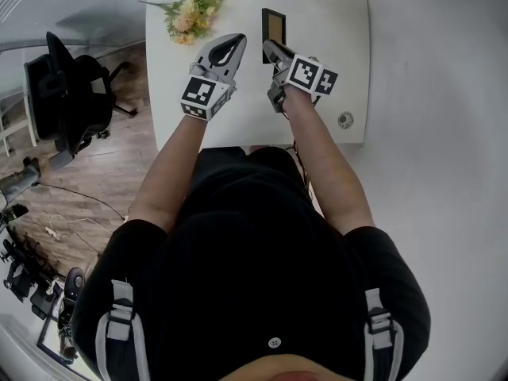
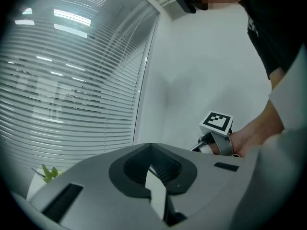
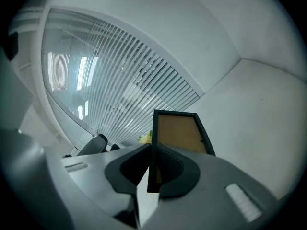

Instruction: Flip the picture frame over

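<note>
The picture frame (image 1: pixel 274 32) is black with a brown backing and stands tilted up on its edge over the white table (image 1: pixel 337 50). My right gripper (image 1: pixel 273 51) is shut on the frame's near edge. In the right gripper view the frame (image 3: pixel 180 131) rises from between the closed jaws (image 3: pixel 153 172), its brown back facing right. My left gripper (image 1: pixel 232 40) hovers just left of the frame, shut with nothing in it. The left gripper view shows its jaws (image 2: pixel 156 176) closed and the right gripper's marker cube (image 2: pixel 217 122) beyond them.
A bunch of yellow flowers (image 1: pixel 190 14) lies at the table's far left corner. A small round fitting (image 1: pixel 345 120) sits near the table's front right edge. A black office chair (image 1: pixel 67 94) stands on the wooden floor to the left. Window blinds (image 3: pixel 110 80) are behind the table.
</note>
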The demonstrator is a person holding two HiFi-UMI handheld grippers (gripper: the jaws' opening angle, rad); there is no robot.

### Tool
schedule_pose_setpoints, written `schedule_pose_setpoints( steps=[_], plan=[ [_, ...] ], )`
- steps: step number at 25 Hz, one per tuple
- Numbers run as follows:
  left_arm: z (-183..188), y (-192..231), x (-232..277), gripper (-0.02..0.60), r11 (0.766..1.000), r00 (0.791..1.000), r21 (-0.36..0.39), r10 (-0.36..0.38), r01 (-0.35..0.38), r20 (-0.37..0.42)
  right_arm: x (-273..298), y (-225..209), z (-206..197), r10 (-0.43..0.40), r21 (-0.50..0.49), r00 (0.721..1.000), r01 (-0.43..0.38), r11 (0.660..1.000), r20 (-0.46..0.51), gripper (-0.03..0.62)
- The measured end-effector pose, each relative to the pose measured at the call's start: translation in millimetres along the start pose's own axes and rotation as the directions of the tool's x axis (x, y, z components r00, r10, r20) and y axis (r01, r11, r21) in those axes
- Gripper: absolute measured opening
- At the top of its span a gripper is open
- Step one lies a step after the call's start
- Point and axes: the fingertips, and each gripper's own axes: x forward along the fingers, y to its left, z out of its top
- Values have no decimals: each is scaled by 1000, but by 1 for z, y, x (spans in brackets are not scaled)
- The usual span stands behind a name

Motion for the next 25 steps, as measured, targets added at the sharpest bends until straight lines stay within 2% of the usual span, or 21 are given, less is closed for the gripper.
schedule_pose_setpoints(
  steps=[3, 6, 9, 15, 18, 20, 25],
  plan=[
    [-6, 1, 0, 2, 1000, 1000, -1, 6, -6, -20, -2, 2, 1, 89, 134, 995, -93, 987, 32, 51],
    [-8, 5, 1, 2, 1000, 1000, -8, 14, -14, -28, 2, -5, -1, 140, 244, 989, -146, 959, 43, 51],
    [-6, 6, 2, 2, 1000, 1000, -12, 21, -21, -1, 5, -11, -7, 203, 329, 978, -205, 922, 40, 51],
    [-12, 8, 2, 2, 999, 1000, -25, 26, -26, 3, 10, -9, -14, 317, 417, 948, -304, 857, 39, 49],
    [-21, 8, 3, 2, 999, 999, -25, 31, -32, -38, 11, -13, -13, 356, 440, 933, -343, 830, 55, 51],
    [-26, 9, 3, 2, 999, 998, -29, 35, -37, -55, 12, -13, -13, 391, 469, 917, -378, 798, 73, 50],
    [-27, 9, 5, 2, 999, 999, -34, 32, -33, -26, 13, -9, -16, 499, 537, 858, -480, 694, 121, 49]
  ],
)
